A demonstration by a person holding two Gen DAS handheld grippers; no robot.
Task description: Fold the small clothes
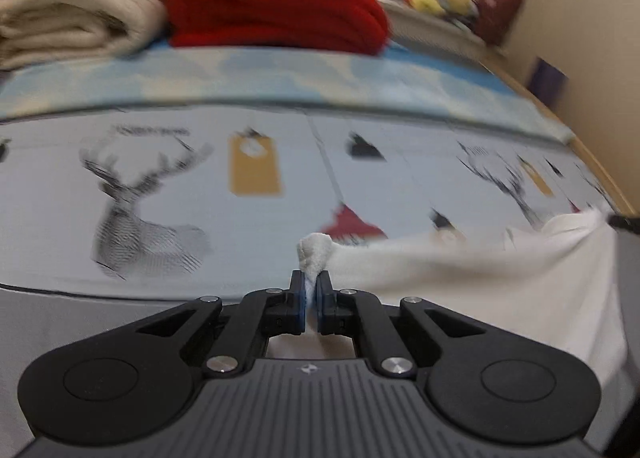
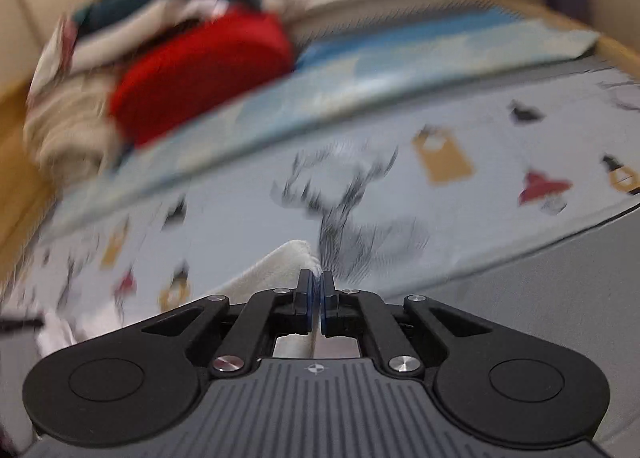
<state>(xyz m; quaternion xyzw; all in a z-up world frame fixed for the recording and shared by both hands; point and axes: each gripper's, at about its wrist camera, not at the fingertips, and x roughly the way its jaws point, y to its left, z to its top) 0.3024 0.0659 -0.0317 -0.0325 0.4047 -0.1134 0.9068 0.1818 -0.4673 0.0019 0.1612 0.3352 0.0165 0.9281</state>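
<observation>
Both of my tools are clenched on the same white garment [image 1: 460, 282]. My left hand-held gripper [image 1: 311, 290] pinches a bunched corner that sticks up between its blue pads, and from there the cloth stretches away to the right, where the dark tip of the other tool shows at the frame's edge. My right hand-held gripper [image 2: 317, 290] is pinched on another corner of it, the fabric trailing off to the left.

Under the cloth I see a pale grey sheet [image 1: 280, 194] printed with stags, mustard tags and small red shapes; a line of lettering sits above one stag's antlers, too blurred for me to read. Beyond lies a blue-and-white patterned cover [image 1: 280, 74]. Farther back rest a folded red knit [image 1: 276, 2] and, touching it on the left, a cream blanket [image 1: 72, 6].
</observation>
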